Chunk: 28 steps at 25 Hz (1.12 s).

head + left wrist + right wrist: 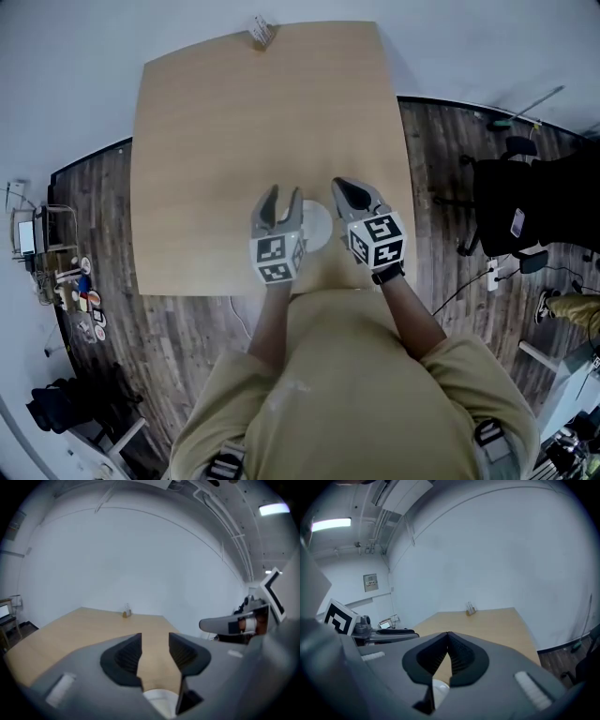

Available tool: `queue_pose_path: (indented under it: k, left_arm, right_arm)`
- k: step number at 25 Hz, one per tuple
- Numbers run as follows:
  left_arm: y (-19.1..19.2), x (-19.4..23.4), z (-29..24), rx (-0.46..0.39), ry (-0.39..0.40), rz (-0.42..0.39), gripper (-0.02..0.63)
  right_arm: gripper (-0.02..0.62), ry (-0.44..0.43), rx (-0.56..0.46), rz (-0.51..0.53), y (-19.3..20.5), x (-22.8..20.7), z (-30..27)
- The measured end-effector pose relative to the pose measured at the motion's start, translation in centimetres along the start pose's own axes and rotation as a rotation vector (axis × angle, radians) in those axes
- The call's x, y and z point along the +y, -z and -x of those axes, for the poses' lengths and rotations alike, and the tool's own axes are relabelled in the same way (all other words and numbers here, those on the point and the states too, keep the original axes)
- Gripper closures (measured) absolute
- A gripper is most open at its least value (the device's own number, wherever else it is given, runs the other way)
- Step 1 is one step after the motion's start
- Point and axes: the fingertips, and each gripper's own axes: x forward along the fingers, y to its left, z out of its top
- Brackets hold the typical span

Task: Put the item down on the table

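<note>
A white round item (pixel 317 225) lies flat on the wooden table (pixel 253 122), near its front edge, between my two grippers. My left gripper (pixel 283 199) hovers at the item's left side with its jaws apart and nothing between them; in the left gripper view (pixel 154 645) the white item (pixel 158 701) shows low down behind the jaws. My right gripper (pixel 343 187) is at the item's right edge, its jaws closed tip to tip. The right gripper view (pixel 448 637) shows nothing pinched at the tips, with the white item (pixel 439 689) below them.
A small holder with cards (pixel 261 32) stands at the table's far edge, also visible as the holder (pixel 126 611) and the holder (pixel 470 609). A black office chair (pixel 525 206) stands on the wood floor to the right. Shelving with clutter (pixel 56 262) is on the left.
</note>
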Motion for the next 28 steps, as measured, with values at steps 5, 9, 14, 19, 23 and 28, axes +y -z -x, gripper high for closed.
queue_pose_path:
  k: [5,9,14,19,23,28]
  left_arm:
    - [-4.0,-1.6,3.9,-0.114,-0.062,-0.051,0.503]
    - [-6.0,-3.1,6.9,-0.189,-0.081,-0.026,0.562]
    - [-7.7,-5.2,11.1,-0.264,-0.111,-0.027,0.604]
    - [-6.8,-9.2,15.5,-0.282,-0.113,-0.068,0.604]
    - [-4.8,-11.1,18.6,-0.264,-0.12,-0.079,0.604]
    - [-2.0,-13.5,22.0,-0.242,-0.129,-0.079,0.604]
  right_arm:
    - [0.588,-0.013,-0.125,0.063,-4.1,1.3,3.6]
    - [0.588,-0.012,-0.201,0.105,-5.8,2.4,7.1]
    - [0.588,-0.021,-0.256,0.14,-6.2,4.1,11.0]
    - [0.588,-0.025,-0.29,0.15,-5.0,5.2,15.6]
    - [0.588,-0.034,-0.311,0.134,-3.8,6.3,18.6]
    - [0.588,-0.051,-0.316,0.121,-1.4,7.2,22.2]
